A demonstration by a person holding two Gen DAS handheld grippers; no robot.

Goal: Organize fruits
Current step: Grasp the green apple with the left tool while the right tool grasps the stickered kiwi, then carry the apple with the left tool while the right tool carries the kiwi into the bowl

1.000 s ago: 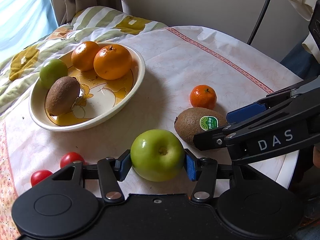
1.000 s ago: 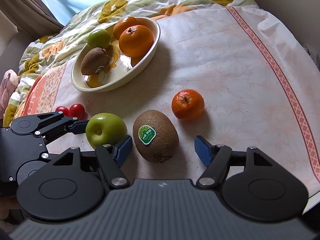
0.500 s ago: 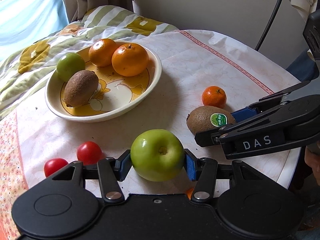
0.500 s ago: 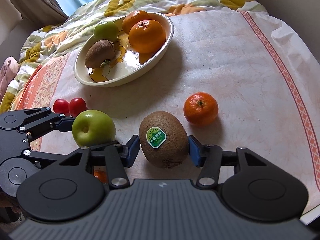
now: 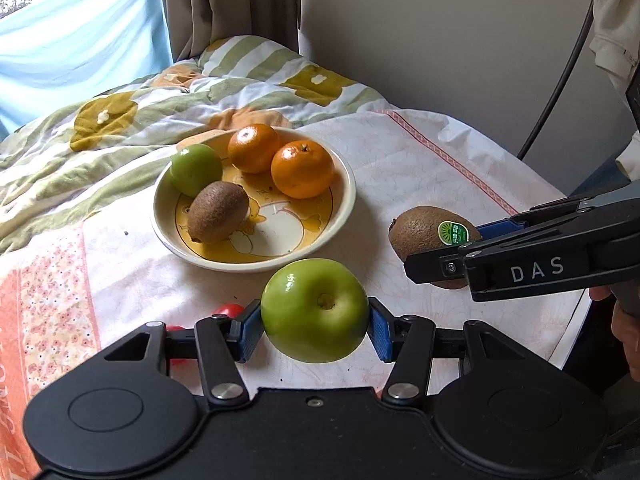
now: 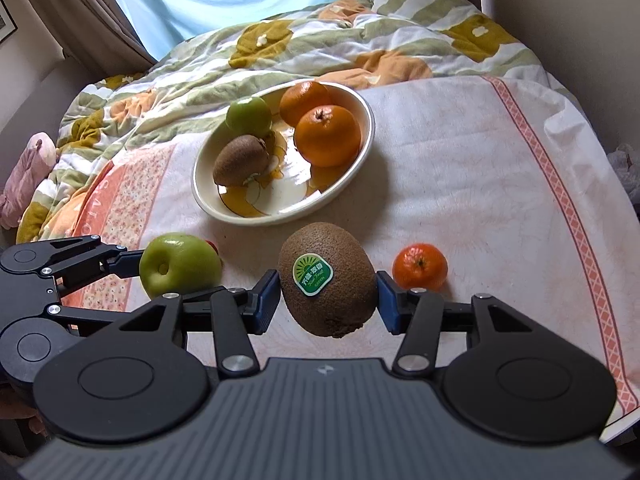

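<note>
Right now, the green apple [image 5: 315, 310] is sitting pinched between the blue pads of the left gripper [image 5: 315, 326], hanging clear of the tablecloth [image 6: 460, 168] just in front of the plate [image 5: 348, 200]. Beside it, the stickered kiwi [image 6: 327, 278] is being squeezed by the right gripper [image 6: 327, 300], whose jaws have just been closing onto it, and it too is hanging above the cloth.

The plate is already carrying a small green apple [image 5: 196, 169], a kiwi [image 5: 218, 211] and two oranges [image 5: 302, 168], so the bare part facing both grippers is looking tight. A mandarin [image 6: 419, 266] is lying on the cloth just right of the held kiwi, and two small red tomatoes [image 5: 228, 309] are peeking out behind the left gripper's fingers.

Both fruits are round and smooth, so either one is probably at risk of slipping out if the pinch sits off centre. With both grippers heading for the same plate, they could be knocking into each other. A fruit dropped onto the crowded plate may be nudging an orange over the low rim, or rolling toward the table edge, which is lying close on the right.
</note>
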